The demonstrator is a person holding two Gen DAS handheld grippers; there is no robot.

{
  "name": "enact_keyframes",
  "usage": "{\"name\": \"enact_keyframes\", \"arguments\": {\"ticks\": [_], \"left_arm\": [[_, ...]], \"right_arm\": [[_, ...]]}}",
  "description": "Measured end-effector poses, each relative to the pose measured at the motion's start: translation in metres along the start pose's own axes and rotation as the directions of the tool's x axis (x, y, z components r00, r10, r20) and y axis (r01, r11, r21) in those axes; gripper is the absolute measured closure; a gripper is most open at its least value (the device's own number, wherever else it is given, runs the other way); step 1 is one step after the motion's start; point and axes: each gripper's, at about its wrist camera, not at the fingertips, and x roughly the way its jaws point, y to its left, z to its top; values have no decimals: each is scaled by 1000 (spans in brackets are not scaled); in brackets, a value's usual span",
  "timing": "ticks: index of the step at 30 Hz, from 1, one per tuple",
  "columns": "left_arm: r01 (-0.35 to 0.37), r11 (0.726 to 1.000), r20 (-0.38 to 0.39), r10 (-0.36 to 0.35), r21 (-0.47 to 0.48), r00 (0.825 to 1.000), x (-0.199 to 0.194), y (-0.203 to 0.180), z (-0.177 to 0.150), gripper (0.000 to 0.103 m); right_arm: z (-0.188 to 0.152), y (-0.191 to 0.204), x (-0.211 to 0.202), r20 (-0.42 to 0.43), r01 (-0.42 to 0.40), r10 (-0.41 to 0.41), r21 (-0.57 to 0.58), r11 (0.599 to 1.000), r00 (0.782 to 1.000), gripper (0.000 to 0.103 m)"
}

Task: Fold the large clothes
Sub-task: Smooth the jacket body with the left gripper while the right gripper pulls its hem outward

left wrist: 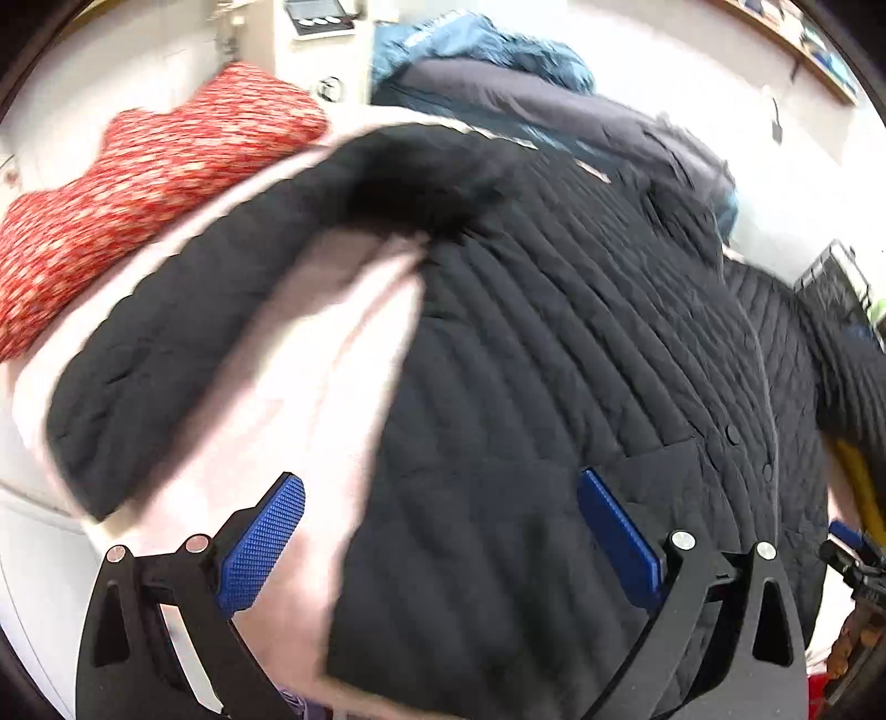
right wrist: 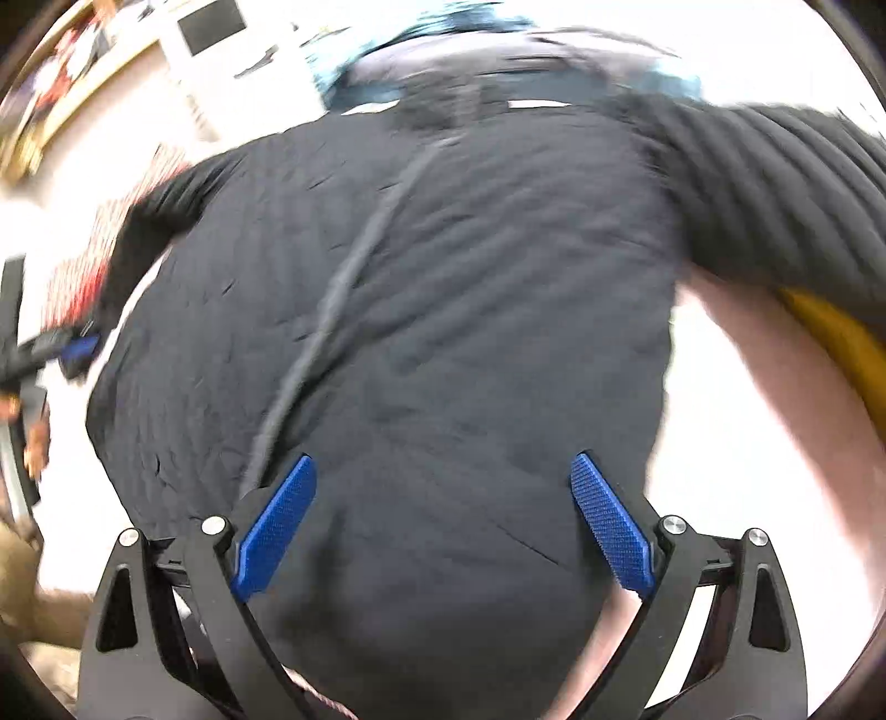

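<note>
A black quilted jacket (left wrist: 554, 332) lies spread front up on a pale pink sheet (left wrist: 310, 376), its snap placket running down the middle. One sleeve (left wrist: 166, 360) angles out to the left. My left gripper (left wrist: 437, 479) hangs open just over the jacket's lower left edge, one pad over the sheet and one over the fabric. In the right wrist view the jacket (right wrist: 470, 277) fills the frame, with the other sleeve (right wrist: 775, 194) at the upper right. My right gripper (right wrist: 443, 461) is open above its lower part, with nothing pinched. The left gripper's blue pad (right wrist: 77, 349) shows at the far left.
A red patterned cloth (left wrist: 138, 183) lies at the back left. A blue garment (left wrist: 470, 44) and a dark navy one (left wrist: 554, 111) are heaped behind the jacket. A yellow object (right wrist: 841, 343) sits under the right sleeve. White furniture stands at the back.
</note>
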Motion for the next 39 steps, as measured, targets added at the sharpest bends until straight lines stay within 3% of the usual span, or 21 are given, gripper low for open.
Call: {"name": "enact_keyframes", "arguments": {"ticks": [4,6,8,10,11,12,13,15,17,20,22,24,28,30,32,35,39], "left_arm": [[31,991,-55,-39,-133,998,2,43,-19,6],[49,983,-100,-68,-177,993,12,55,-30,7],[75,979,-138,-103,-191,985,22,52,-44,11],[69,985,-136,-91,-159,987,26,38,-49,13],[75,987,-130,-94,-141,987,25,31,-55,21],[106,986,-135,-123,-129,983,26,24,-56,39],[115,985,-136,-132,-127,982,25,21,-56,46],[123,986,-148,-139,-113,979,22,14,-55,77],[136,987,-142,-147,-84,979,12,12,-55,85],[177,979,-127,-189,-100,974,-3,14,-54,88],[181,979,-134,-193,-99,972,-9,18,-59,88],[142,987,-154,-152,-77,976,-2,17,-63,86],[80,992,-162,-95,-98,982,11,22,-68,69],[36,993,-148,-53,-116,988,5,27,-65,44],[-16,992,-102,3,-125,995,-9,35,-60,31],[-49,986,-17,47,-161,999,-38,46,-52,24],[5,984,49,4,-179,999,-55,35,-37,20]], "right_arm": [[-24,-50,-8,-44,-100,109,174,980,993,13],[-37,-58,-6,-78,-156,178,226,962,981,24],[-52,-56,-2,-110,-189,221,244,951,969,43],[-51,-53,14,-129,-230,271,265,936,954,50],[-55,-50,18,-136,-250,295,274,929,946,54],[-58,-43,22,-143,-255,301,273,928,943,59],[-59,-38,22,-143,-241,284,262,935,948,71],[-57,-31,19,-124,-251,286,242,937,950,84],[-53,-27,10,-100,-256,285,230,939,953,90],[-54,-36,-6,-83,-269,297,248,931,951,92],[-56,-37,-14,-83,-268,294,234,934,952,92],[-59,-37,-9,-103,-267,299,247,932,949,91],[-64,-42,6,-169,-190,243,279,941,955,75],[-61,-45,-4,-131,-172,212,266,948,968,67],[-55,-56,-18,-80,-130,157,271,954,984,47],[-45,-83,-47,20,-68,65,302,951,998,46],[-35,-117,-80,132,-28,-26,398,917,991,46]]}}
